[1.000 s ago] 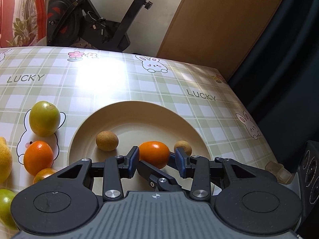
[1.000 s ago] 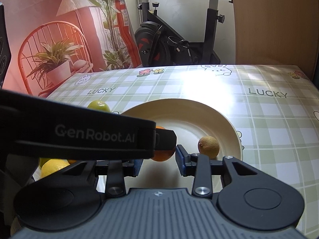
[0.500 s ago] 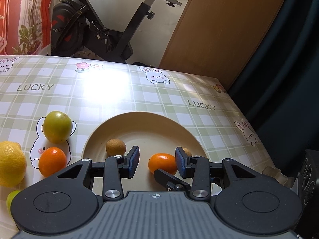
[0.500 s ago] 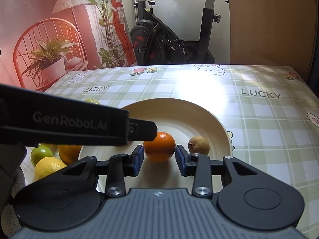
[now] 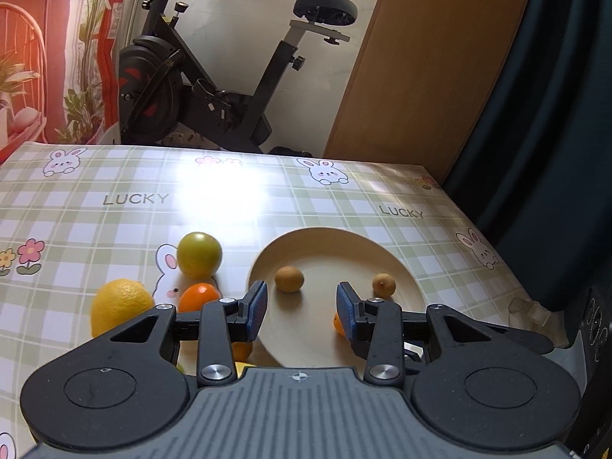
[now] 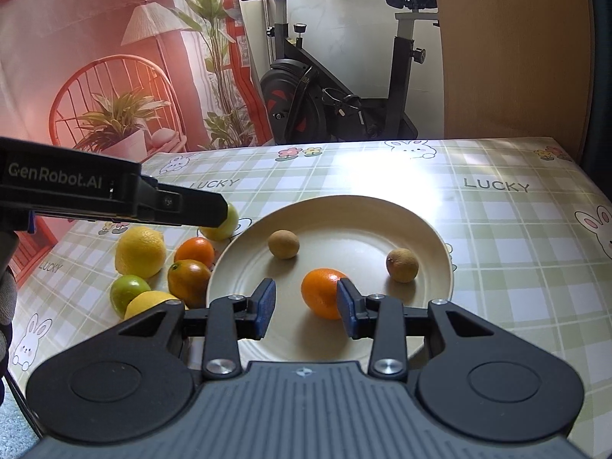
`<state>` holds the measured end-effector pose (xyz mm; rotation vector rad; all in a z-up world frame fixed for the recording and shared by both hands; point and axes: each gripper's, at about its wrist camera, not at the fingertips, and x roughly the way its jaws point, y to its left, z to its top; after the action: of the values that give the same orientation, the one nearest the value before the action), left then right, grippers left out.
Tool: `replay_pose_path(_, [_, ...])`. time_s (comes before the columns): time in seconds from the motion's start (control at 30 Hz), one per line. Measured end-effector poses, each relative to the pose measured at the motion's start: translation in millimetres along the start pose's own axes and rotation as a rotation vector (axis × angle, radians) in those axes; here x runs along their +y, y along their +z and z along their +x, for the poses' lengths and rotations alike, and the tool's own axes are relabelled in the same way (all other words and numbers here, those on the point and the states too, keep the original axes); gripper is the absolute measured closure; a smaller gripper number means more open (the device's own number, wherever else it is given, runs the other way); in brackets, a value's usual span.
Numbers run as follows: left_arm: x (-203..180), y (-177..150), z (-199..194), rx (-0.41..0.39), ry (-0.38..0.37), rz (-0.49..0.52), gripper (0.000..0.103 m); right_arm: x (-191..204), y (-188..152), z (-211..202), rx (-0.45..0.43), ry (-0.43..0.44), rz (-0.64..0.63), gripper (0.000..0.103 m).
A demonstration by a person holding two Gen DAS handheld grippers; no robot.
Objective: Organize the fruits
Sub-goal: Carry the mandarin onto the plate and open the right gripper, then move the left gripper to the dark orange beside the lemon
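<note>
Orange (image 6: 322,293) now beyond withdrawn left claw (image 5: 302,310)

A: What do the tools look like?

B: The left gripper (image 5: 301,308) and the right gripper (image 6: 306,308) are alike: black linkage arms, silver screws at the pivots, a round disc on each side, a ribbed grey housing with a small cross mark.

A: And the pads (image 5: 257,308)?

B: Blue. From the right wrist view, the left one's side reads "GenRobot.AI" in pale letters.
</note>
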<state>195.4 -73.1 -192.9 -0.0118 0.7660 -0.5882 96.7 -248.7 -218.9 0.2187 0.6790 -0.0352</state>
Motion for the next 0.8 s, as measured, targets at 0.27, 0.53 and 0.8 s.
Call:
replay_pose_path(0.27, [32, -18, -27, -0.019, 0.057, -0.066, 0.061, 31, -7, -4, 0.001, 0.064, -0.026, 0.065])
replay_pose_path(0.53, [50, -50, -48, -0.037, 0.119, -0.127, 0.061, 61, -19, -7, 0.015, 0.111, -0.097, 0.059])
replay_pose_path(0.8, [60, -70, -48, -0.004, 0.167, -0.117, 0.061, 80, -33, -1, 0.078, 0.176, -0.131, 0.055])
